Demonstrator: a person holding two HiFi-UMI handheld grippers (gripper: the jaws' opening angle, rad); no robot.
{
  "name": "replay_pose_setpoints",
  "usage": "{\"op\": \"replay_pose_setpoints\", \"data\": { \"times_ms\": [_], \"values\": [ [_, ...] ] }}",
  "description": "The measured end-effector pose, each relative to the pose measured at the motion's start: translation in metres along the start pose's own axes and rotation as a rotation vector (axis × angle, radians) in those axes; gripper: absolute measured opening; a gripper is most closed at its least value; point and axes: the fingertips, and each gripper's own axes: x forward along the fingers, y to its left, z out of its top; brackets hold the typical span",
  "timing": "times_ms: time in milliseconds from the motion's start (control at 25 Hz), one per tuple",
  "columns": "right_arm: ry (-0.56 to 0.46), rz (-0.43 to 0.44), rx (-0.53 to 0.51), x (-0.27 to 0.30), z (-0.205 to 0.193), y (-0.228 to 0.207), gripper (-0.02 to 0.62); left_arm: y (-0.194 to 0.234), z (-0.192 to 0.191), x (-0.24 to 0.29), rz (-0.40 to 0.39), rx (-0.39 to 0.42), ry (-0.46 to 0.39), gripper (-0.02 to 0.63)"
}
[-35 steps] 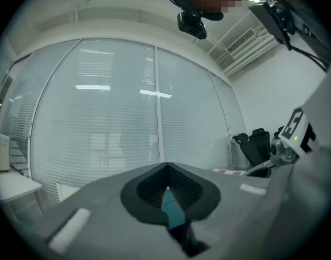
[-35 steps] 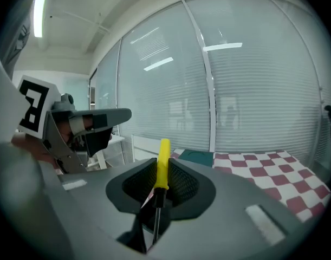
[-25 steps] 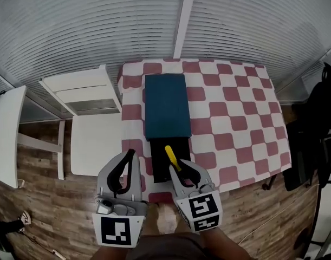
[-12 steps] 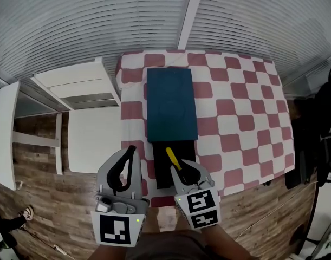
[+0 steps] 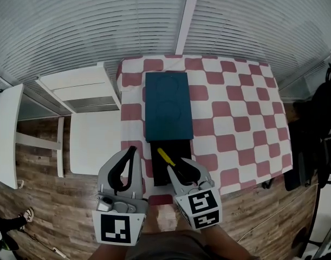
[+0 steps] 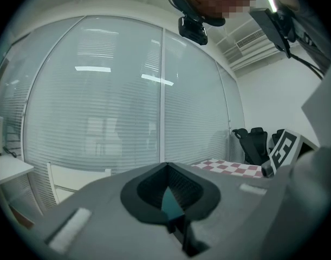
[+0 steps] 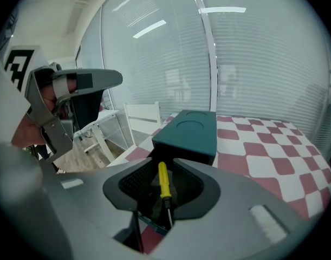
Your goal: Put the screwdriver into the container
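The right gripper (image 5: 180, 168) pinches the yellow-handled screwdriver (image 5: 166, 156); head view has it over the black open tray (image 5: 182, 149) of the dark teal rectangular box (image 5: 167, 106), lined up to drop, I'd say; left gripper view, the left gripper (image 6: 166, 169) has jaws together, empty, simply spare; right gripper view, handle aimed at the box

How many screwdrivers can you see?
1. The screwdriver, with a yellow handle, is pinched in the right gripper, over the black tray that sticks out from the teal box. Others could be hidden inside the box.
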Motion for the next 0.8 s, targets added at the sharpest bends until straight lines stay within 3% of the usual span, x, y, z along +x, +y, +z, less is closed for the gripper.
{"op": "replay_pose_setpoints", "data": {
  "times_ms": [560, 800],
  "values": [
    [-0.536, -0.011, -0.11, -0.14, 0.139, -0.012, 0.055, -0.068, 0.093, -0.034, -0.008, 0.094, -0.189, 0.0],
    [-0.632, -0.024, -0.178, -0.174, 0.163, -0.022, 0.025, -0.092, 0.12, -0.036, -0.004, 0.13, -0.265, 0.0]
  ]
}}
